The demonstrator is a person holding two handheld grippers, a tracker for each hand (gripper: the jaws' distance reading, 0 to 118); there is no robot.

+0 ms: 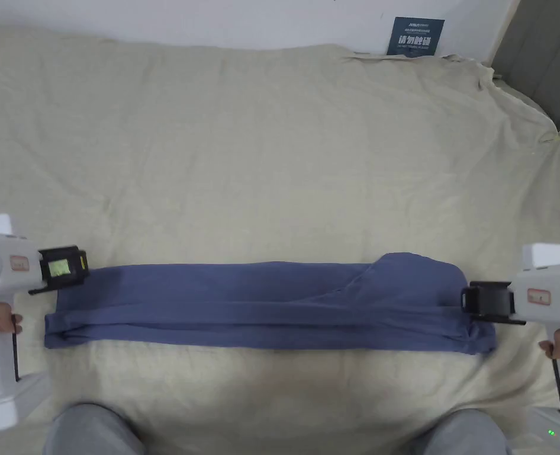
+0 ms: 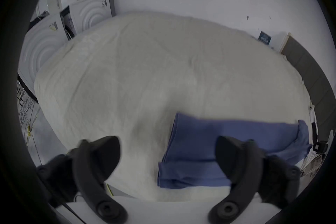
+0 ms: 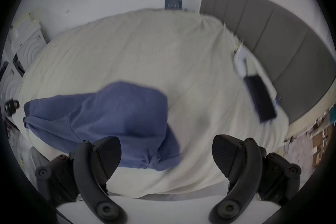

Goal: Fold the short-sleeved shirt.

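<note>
The blue short-sleeved shirt (image 1: 261,305) lies folded into a long narrow strip across the near part of the bed, with a rounded hump of cloth at its right end. My left gripper (image 2: 168,153) hovers open at the strip's left end (image 2: 190,151), nothing between its jaws. At the right end (image 3: 116,117) my right gripper (image 3: 166,153) is open too and holds nothing. In the head view the left gripper (image 1: 63,269) and the right gripper (image 1: 486,301) sit just off either end of the shirt.
A beige sheet (image 1: 273,166) covers the bed. A dark sign (image 1: 415,37) leans on the far wall. A grey padded headboard (image 3: 272,37) runs along the right side, with a dark flat device (image 3: 260,98) on the bed near it. The person's grey-clad knees (image 1: 92,429) are at the near edge.
</note>
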